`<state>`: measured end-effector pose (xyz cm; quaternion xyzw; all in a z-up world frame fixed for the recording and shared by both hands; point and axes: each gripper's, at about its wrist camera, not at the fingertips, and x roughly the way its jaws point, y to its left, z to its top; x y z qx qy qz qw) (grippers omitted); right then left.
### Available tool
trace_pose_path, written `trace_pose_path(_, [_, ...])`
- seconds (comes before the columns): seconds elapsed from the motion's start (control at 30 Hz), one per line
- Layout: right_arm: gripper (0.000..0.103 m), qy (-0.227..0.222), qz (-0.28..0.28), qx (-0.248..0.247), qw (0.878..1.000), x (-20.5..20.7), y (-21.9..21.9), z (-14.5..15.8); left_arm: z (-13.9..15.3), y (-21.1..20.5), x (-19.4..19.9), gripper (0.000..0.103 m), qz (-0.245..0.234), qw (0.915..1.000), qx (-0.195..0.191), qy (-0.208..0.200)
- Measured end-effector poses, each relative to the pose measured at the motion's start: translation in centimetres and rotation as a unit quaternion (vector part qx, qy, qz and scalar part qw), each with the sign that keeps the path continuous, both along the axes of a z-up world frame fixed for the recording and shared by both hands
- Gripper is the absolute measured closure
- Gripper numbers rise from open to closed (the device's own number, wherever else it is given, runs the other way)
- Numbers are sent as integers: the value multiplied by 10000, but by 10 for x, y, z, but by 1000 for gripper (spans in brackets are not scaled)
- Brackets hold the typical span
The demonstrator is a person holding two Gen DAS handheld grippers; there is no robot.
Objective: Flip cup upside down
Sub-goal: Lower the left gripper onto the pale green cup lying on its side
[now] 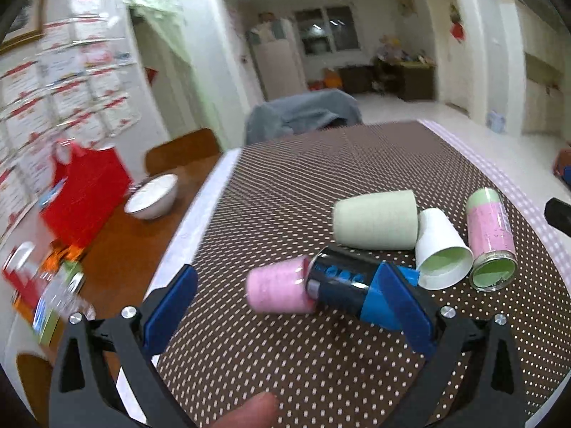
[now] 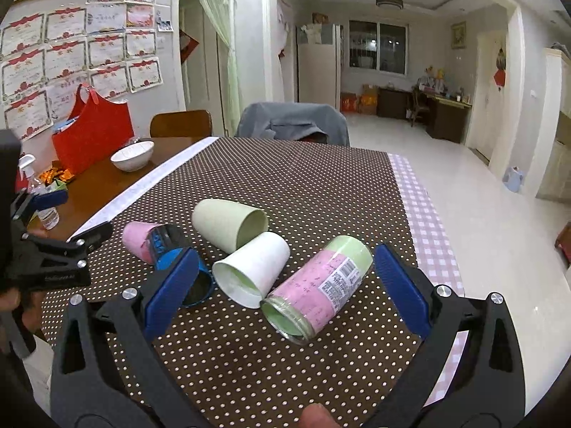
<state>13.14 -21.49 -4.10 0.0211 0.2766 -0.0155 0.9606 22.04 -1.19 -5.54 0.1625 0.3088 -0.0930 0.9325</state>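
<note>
We see the left wrist view smeared with motion blur along its left side, so the red bag (image 1: 85,192) and white bowl (image 1: 151,196) on the bare wooden part of the table read only as soft shapes. Our left gripper (image 1: 289,306) has its blue-padded jaws spread wide with nothing between them; its right pad covers the mouth end of the blue cup (image 1: 351,285). Our right gripper (image 2: 285,292) is likewise apart and empty, and its left pad hides part of that blue cup's rim.

All the cups lie on their sides near the middle of the brown dotted tablecloth (image 2: 303,185). The glossy blue cup seems nested over a matte pink cup (image 2: 137,239), though the join is hard to make out. Behind them lies a pale green matte tumbler (image 2: 228,223), touching a white paper cup (image 2: 255,267) with a green lining. Just beside the paper cup lies a glass jar (image 2: 321,285) wrapped in a pink and green barcoded label.
</note>
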Motion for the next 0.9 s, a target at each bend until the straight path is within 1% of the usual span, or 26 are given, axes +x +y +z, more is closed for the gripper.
trace_pose_path(0.1, [6, 143, -35, 41, 9999, 13, -7, -3, -3, -16, 32, 4, -382, 9987, 214, 263])
trace_pose_path(0.2, [6, 342, -50, 111, 9993, 29, -14, -6, -8, -31, 52, 4, -740, 9951, 487, 429])
trace_pose_path(0.33, [6, 554, -77, 226, 9982, 51, -24, -9, -20, -57, 80, 4, -1376, 9828, 977, 747])
trace_pose_path(0.43, [6, 651, -113, 301, 9974, 65, -30, -11, -30, -72, 96, 4, -1862, 9672, 1388, 1028])
trace_pose_path(0.47, [6, 682, -116, 325, 9971, 69, -32, -12, -35, -76, 101, 4, -2063, 9600, 1493, 1160])
trace_pose_path(0.5, [6, 715, -117, 354, 9967, 73, -34, -13, -37, -79, 104, 4, -2180, 9555, 1545, 1248])
trace_pose_path(0.57, [6, 792, -128, 418, 9959, 82, -38, -16, -45, -86, 112, 4, -2461, 9428, 1714, 1454])
trace_pose_path(0.63, [6, 877, -137, 504, 9948, 91, -42, -20, -52, -94, 120, 4, -2697, 9309, 1899, 1570])
trace_pose_path(0.67, [6, 910, -153, 527, 9943, 94, -44, -22, -55, -97, 122, 4, -2775, 9268, 1941, 1624])
trace_pose_path(0.7, [6, 940, -163, 543, 9940, 97, -45, -23, -59, -101, 126, 4, -2942, 9185, 1994, 1733])
trace_pose_path(0.73, [6, 978, -167, 560, 9935, 101, -47, -25, -61, -104, 127, 4, -3038, 9135, 2038, 1780])
trace_pose_path(0.77, [6, 1007, -169, 575, 9931, 103, -47, -27, -65, -108, 129, 4, -3163, 9059, 2133, 1835])
trace_pose_path(0.8, [6, 1029, -171, 588, 9928, 104, -49, -29, -66, -111, 131, 4, -3245, 9008, 2189, 1877])
trace_pose_path(0.83, [6, 1056, -188, 607, 9924, 106, -51, -31, -70, -115, 132, 4, -3377, 8928, 2276, 1925])
trace_pose_path(0.9, [6, 1084, -205, 640, 9918, 109, -54, -32, -75, -124, 135, 4, -3533, 8816, 2414, 1992])
